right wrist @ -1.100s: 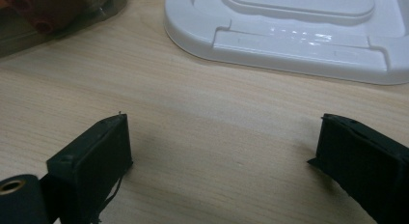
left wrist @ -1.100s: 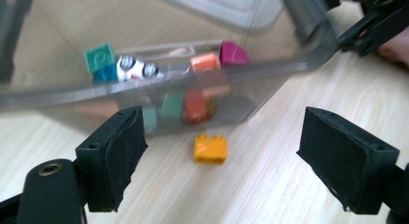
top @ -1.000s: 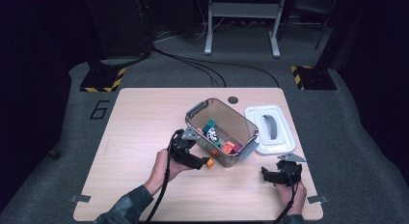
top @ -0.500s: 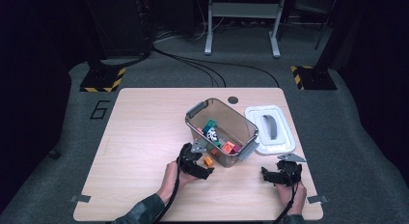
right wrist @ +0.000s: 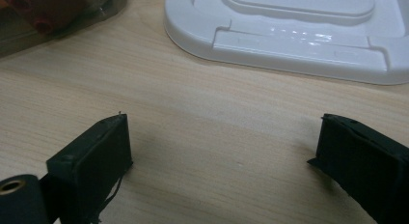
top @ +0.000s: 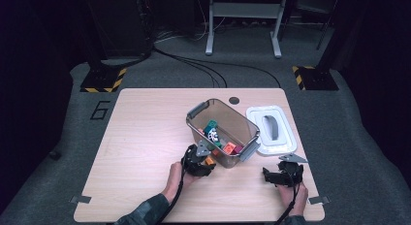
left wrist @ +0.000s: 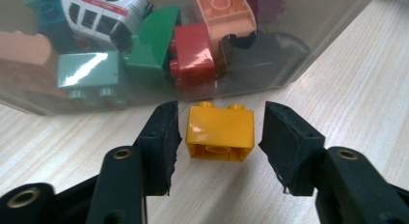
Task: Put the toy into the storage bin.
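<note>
Left gripper view: jaws just closing around yellow brick [left wrist: 220, 131], pads not yet touching. Bin [left wrist: 270, 50] toys cut off. Right gripper [right wrist: 222, 151] jaws wide open over table [right wrist: 217, 113].

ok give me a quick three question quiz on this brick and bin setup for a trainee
1. True or false: the yellow brick lies inside the clear bin.
2. Which best fits the left gripper? A) pads squeezing the brick B) jaws either side of the brick with gaps showing C) jaws around the red brick
3. What white thing lies on the table beyond the right gripper?

Key
1. False: it sits on the table just outside the bin wall.
2. B; the jaws have just been closing.
3. The bin's lid, handle side up.
</note>
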Tool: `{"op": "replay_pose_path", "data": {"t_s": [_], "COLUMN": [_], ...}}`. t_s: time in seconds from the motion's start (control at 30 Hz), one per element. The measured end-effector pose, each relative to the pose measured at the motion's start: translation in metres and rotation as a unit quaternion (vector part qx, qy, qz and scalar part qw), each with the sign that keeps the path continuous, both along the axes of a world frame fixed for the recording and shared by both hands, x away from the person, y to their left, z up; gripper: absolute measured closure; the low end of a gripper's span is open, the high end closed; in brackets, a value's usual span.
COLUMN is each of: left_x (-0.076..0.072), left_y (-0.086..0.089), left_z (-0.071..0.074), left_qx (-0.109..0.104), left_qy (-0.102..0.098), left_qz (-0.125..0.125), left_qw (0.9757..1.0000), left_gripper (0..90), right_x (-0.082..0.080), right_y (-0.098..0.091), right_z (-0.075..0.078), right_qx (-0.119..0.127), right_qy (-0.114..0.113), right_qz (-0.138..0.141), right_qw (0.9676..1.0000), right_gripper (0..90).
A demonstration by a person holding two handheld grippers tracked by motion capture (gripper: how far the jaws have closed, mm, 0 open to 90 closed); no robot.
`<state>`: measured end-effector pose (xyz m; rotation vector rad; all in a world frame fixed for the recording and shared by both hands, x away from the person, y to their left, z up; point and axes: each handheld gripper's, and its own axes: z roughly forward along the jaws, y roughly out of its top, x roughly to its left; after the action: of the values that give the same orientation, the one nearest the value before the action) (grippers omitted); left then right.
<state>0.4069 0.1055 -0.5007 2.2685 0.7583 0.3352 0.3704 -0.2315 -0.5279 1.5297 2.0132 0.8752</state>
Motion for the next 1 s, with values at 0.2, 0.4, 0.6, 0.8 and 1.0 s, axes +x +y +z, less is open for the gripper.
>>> {"op": "replay_pose_path", "data": {"t_s": [0.2,0.4,0.6,0.8,1.0], "left_x": [0.004,0.002,-0.005,-0.009,-0.009], "left_y": [-0.001,0.0,0.008,0.018,0.031], "left_z": [-0.004,-0.002,0.011,0.024,0.037], "left_qx": [0.007,0.003,-0.002,-0.006,-0.012], "left_qy": [0.005,0.005,0.006,0.005,-0.001], "left_qz": [-0.007,-0.013,-0.02,-0.021,-0.016], "left_qw": [0.9999,0.9999,0.9998,0.9997,0.9998], "left_gripper": [57.4,59.0,59.1,59.1,59.1], "right_x": [0.0,0.0,0.0,0.0,0.0], "right_y": [0.0,0.0,0.0,0.0,0.0], "right_z": [0.0,0.0,0.0,0.0,0.0], "right_qx": [0.002,0.005,0.005,0.004,0.0], "right_qy": [0.0,0.0,-0.001,0.0,0.0], "right_qz": [-0.001,-0.001,-0.001,0.0,0.002], "right_qw": [1.0,1.0,1.0,1.0,1.0], "right_gripper": [4.4,4.4,4.4,4.4,4.3]}}
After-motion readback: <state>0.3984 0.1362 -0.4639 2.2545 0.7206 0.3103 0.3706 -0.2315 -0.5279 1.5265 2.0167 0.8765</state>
